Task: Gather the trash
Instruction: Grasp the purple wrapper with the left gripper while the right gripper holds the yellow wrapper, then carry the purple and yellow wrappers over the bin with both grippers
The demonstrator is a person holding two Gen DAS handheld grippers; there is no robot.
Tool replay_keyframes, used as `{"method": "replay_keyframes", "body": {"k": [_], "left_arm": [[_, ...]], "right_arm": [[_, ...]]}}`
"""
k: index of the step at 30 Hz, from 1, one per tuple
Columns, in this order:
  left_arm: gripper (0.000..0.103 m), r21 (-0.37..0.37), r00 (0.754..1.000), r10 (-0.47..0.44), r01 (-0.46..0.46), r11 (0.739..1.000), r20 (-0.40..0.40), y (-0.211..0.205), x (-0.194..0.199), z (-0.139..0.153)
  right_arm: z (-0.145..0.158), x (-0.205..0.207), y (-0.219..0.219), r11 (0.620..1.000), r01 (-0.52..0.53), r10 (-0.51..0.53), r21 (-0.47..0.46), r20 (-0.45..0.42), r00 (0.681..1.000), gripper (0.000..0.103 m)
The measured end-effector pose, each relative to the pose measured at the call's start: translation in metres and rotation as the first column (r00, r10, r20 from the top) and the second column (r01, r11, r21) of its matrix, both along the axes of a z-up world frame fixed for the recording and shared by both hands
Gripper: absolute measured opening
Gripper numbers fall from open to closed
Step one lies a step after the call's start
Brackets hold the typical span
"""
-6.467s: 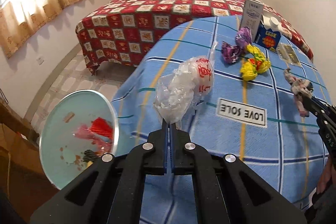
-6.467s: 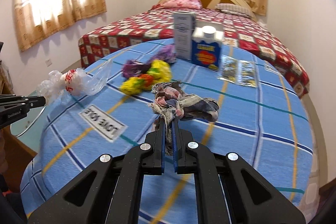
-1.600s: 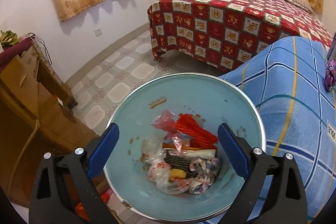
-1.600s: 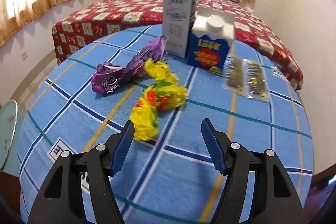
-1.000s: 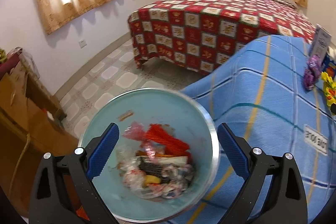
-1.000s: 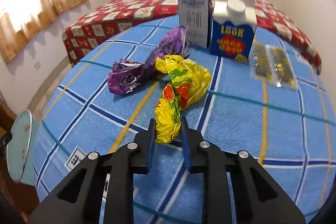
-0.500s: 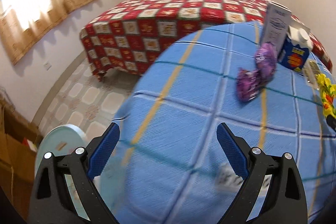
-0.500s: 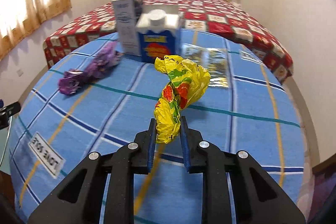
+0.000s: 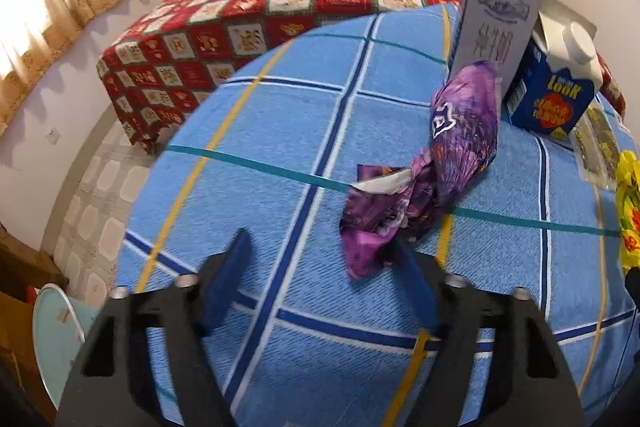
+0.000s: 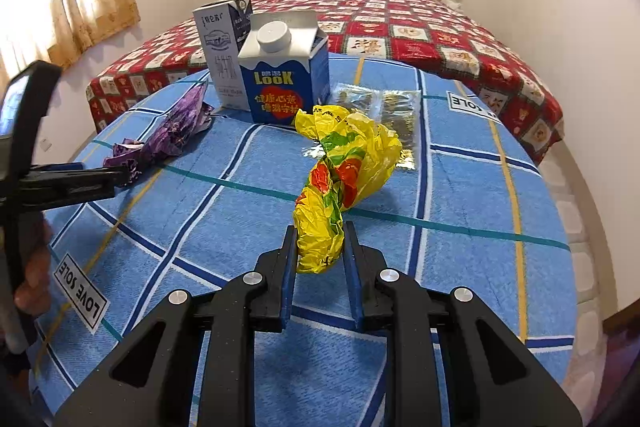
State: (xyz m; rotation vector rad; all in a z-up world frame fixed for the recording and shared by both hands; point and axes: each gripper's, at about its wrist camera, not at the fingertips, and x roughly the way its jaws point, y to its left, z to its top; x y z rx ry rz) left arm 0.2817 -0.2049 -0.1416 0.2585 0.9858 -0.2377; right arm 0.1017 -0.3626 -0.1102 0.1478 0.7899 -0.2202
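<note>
Yellow wrapper clamped in right gripper, lifted above blue cloth. Left gripper closing, jaws apart, purple wrapper at right fingertip, not pinched. Next: finish pinch, then carry both to bin.

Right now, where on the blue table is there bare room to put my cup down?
The near edge by the LOVE SOLE label is bare, and the right side past the yellow wrapper. It is crowded at the back: purple wrapper, two cartons, clear packets.
</note>
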Motion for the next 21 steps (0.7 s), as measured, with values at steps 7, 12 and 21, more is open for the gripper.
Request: {"method": "replay_keyframes", "body": {"k": [7, 12, 21], "left_arm": [[0.010, -0.018, 0.998, -0.053, 0.053, 0.998, 0.019, 0.002, -0.016, 0.010], [0.009, -0.021, 0.998, -0.048, 0.049, 0.999, 0.044, 0.024, -0.031, 0.021], [0.009, -0.007, 0.995, -0.008, 0.009, 1.000, 0.096, 0.079, -0.069, 0.036]], "right_arm": [[-0.001, 0.005, 0.011, 1.000, -0.030, 0.030, 0.004, 0.003, 1.000, 0.023], [0.000, 0.005, 0.021, 0.999, -0.041, 0.041, 0.004, 0.007, 0.999, 0.023], [0.006, 0.003, 0.057, 0.995, -0.103, 0.103, -0.011, 0.019, 0.994, 0.023]]}}
